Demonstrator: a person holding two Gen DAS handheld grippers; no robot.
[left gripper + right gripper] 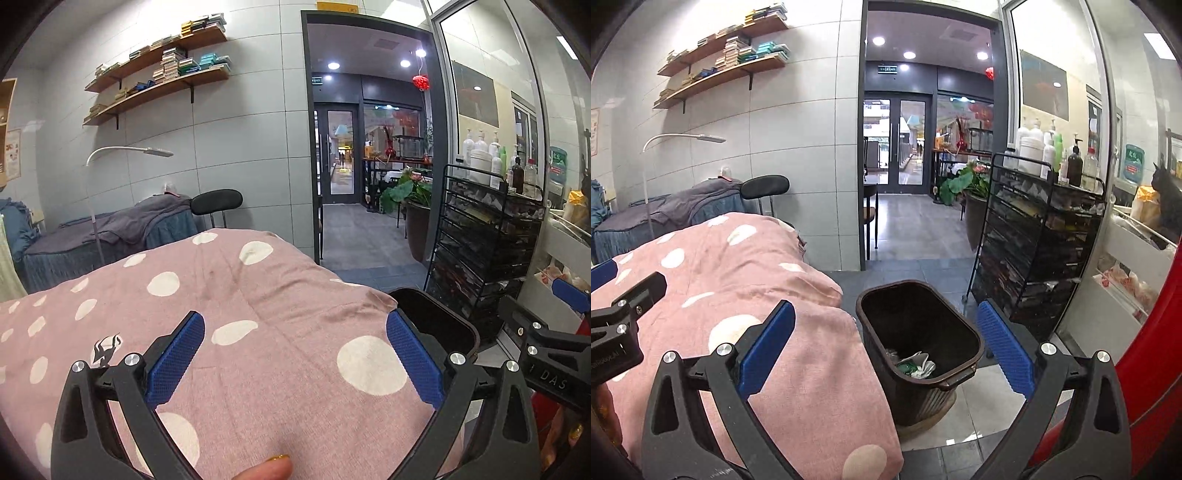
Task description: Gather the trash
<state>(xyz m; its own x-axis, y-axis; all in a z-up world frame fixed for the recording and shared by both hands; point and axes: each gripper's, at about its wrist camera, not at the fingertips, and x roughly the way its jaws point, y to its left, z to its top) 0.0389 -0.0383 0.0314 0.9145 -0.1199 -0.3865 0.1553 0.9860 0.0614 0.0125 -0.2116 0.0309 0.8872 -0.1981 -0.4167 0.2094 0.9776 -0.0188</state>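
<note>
A dark brown trash bin (919, 332) stands on the floor beside a bed covered in pink polka-dot fabric (738, 295). Crumpled white and green trash (916, 363) lies at its bottom. My right gripper (886, 347) is open and empty, above the bin and the bed's edge. My left gripper (295, 358) is open and empty, above the pink cover (240, 295); the bin's rim (443, 314) shows behind its right finger. The right gripper's body shows at the right edge of the left wrist view (546, 343).
A black wire rack (1034, 243) with bottles on top stands right of the bin. A potted plant (967, 192) sits by the open doorway (923, 147). A second bed with grey covers (110, 229), a chair (216, 201) and wall shelves (159, 77) lie at the back left.
</note>
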